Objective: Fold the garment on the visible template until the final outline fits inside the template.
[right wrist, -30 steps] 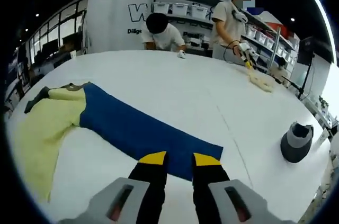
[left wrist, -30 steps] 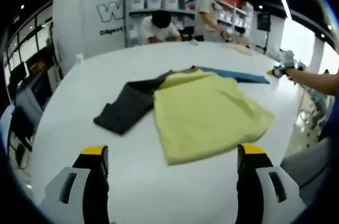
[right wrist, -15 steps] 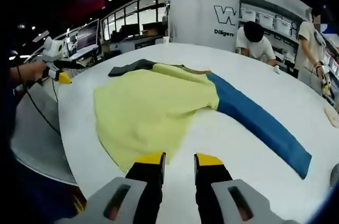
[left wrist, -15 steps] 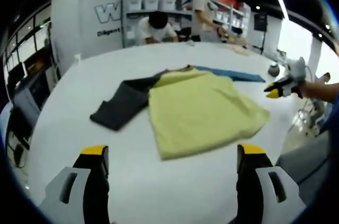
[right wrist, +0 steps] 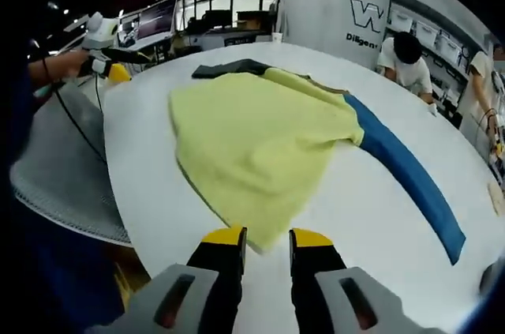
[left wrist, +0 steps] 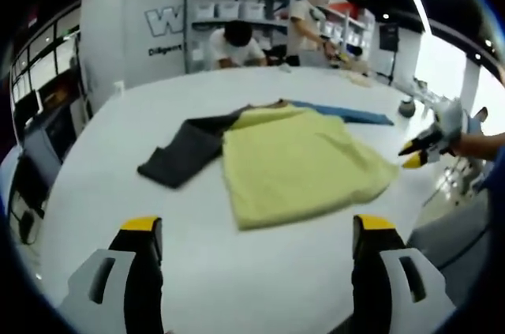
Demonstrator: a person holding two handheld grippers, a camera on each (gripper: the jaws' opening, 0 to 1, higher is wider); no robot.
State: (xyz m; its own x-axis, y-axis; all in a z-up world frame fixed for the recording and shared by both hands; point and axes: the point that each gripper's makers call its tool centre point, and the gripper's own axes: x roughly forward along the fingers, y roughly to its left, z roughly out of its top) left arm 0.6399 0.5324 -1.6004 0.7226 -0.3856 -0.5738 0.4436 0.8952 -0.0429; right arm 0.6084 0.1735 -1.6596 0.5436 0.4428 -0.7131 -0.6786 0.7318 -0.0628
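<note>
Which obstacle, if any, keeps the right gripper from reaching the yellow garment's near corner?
Probably none: the right gripper hangs just short of the yellow garment, with bare table between and jaws slightly apart.

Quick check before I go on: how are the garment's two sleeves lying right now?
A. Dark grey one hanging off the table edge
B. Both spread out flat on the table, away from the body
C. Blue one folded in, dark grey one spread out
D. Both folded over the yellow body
B: the blue sleeve and the dark grey sleeve both lie stretched flat on the white table, clear of the yellow body.
</note>
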